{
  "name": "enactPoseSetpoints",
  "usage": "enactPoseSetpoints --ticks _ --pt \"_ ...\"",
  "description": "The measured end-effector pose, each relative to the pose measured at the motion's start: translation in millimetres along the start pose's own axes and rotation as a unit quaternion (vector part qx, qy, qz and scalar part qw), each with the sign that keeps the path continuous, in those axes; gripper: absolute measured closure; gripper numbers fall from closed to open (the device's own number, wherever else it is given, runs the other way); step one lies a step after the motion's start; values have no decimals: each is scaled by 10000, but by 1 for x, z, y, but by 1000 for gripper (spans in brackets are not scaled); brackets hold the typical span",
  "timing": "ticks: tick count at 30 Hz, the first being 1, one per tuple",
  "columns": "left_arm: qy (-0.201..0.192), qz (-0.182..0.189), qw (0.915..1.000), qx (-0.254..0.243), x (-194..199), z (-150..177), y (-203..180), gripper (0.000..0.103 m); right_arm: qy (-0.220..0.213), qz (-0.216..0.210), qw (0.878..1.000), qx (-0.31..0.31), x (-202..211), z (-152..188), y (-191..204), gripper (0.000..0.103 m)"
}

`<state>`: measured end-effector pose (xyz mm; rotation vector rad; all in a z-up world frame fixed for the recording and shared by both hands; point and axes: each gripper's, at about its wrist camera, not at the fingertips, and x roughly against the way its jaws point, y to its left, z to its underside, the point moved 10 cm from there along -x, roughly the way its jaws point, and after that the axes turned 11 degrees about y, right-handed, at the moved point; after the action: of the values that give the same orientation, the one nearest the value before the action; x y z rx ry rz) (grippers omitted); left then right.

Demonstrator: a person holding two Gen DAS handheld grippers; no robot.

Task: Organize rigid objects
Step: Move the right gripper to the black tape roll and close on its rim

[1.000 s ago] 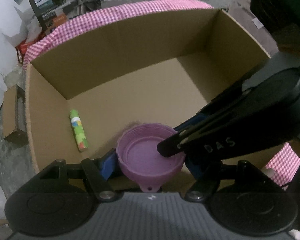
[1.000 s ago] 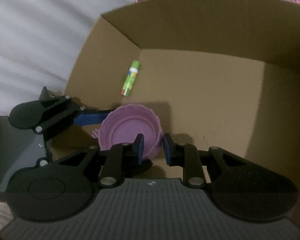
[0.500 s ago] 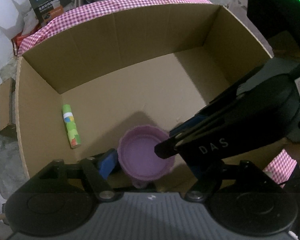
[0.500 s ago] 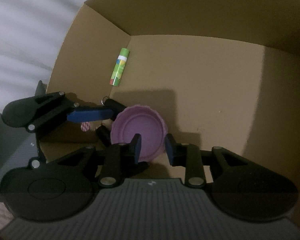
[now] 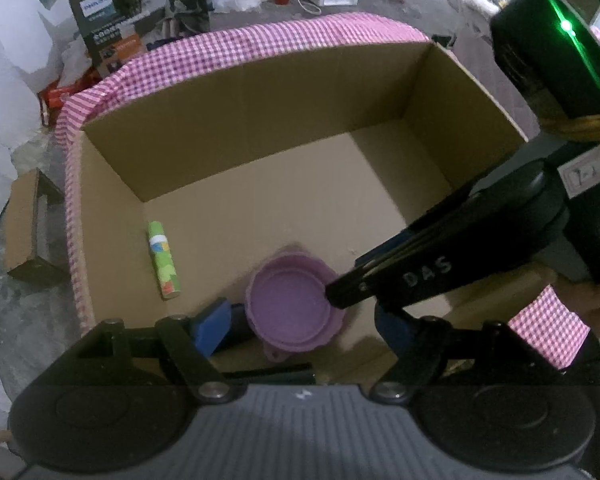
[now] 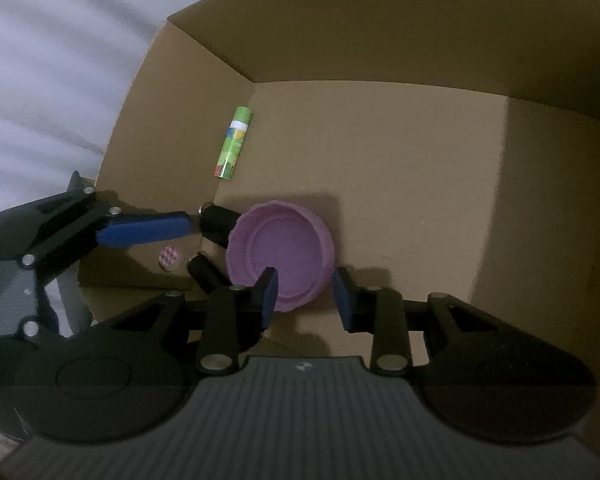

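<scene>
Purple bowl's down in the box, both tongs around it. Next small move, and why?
Probably lift both tongs straight up and clear. The purple bowl sits on the cardboard box floor near the green tube. The left tongs and right tongs are opening, pads off it, so it looks released.

grey floor (image 5: 380, 4), white walls (image 5: 4, 40), dim light

1 cardboard box (image 5: 260, 128), 1 purple bowl (image 5: 290, 306), 1 green tube (image 5: 163, 260), 2 grippers.
</scene>
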<state>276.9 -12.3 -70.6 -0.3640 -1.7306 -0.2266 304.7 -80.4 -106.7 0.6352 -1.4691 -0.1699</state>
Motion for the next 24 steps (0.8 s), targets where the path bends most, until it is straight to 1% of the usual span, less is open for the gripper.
enactPoseSetpoints --ticks 2,4,9,12,16,20,22,24 --pt "-134 -14 9999 29 9 1 1 23 -130 1 9999 6 10 1 2 73" --pt "-347 -45 9994 61 23 4 2 23 -343 -8 9994 50 24 3 5 72" --pt "-998 -99 9949 59 65 19 -1 17 -1125 -69 9935 153 79 21 14 56" --pt "-1372 -79 9905 56 90 35 -5 15 -1596 -176 9867 251 113 45 22 52" --pt "-1769 32 9841 151 113 61 -14 14 -2151 -450 9750 322 148 91 31 51" --pt "-2033 60 9789 184 120 91 -27 12 -2536 -629 9646 364 159 135 35 50" --pt "-2014 50 9794 143 113 105 -35 12 -2603 -725 9622 341 151 158 35 50" --pt "-1926 28 9812 133 99 118 -41 12 -2566 -828 9627 242 135 178 31 50"
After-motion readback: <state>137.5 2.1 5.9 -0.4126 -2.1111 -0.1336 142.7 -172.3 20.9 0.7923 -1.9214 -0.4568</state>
